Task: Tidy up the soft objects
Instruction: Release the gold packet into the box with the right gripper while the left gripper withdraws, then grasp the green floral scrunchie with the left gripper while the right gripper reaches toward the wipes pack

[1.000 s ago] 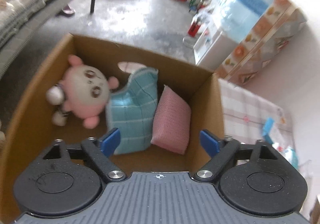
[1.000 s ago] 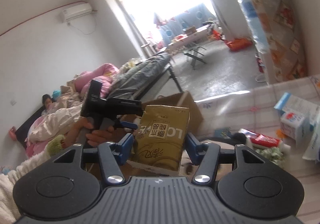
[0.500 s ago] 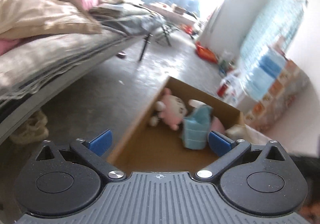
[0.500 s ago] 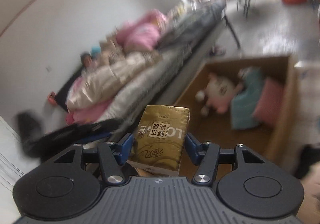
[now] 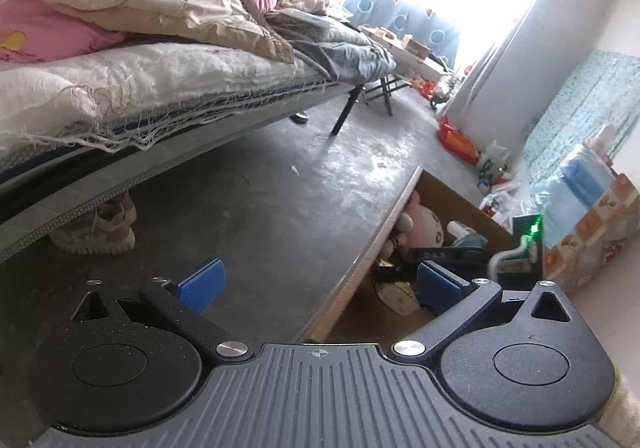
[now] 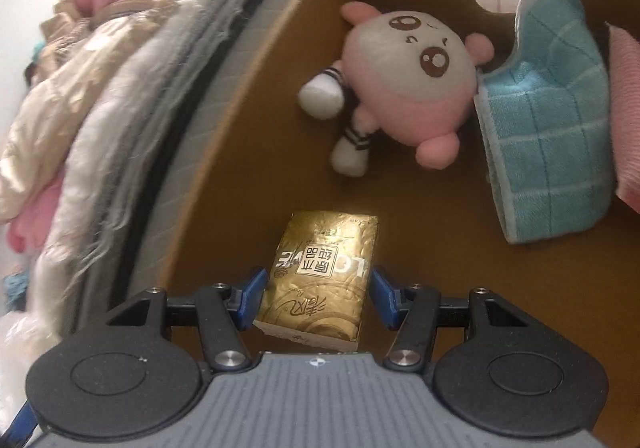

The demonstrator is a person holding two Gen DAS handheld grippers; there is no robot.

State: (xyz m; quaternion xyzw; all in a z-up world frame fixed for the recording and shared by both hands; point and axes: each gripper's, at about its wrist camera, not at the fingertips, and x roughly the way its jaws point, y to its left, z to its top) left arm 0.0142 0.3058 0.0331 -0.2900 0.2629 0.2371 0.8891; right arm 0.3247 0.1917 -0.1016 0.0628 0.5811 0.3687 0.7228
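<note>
Left wrist view: left gripper (image 5: 316, 286) spread wide, empty, over concrete floor (image 5: 260, 204) beside cardboard box (image 5: 362, 260). Bed (image 5: 160, 60) behind. Right gripper partly visible inside box.

Right wrist view: right gripper (image 6: 318, 294) clenched on gold tissue pack (image 6: 320, 276), inside box (image 6: 240, 128). Beyond it lie pink plush toy (image 6: 404, 76), blue checked cloth (image 6: 548, 120), pink cushion (image 6: 628, 96).

A gold tissue pack (image 6: 320, 276) is held over a cardboard box (image 6: 248, 120), where a pink plush toy (image 6: 404, 76), a blue checked cloth (image 6: 548, 120) and a pink pillow (image 6: 626, 104) are leaned side by side.
</note>
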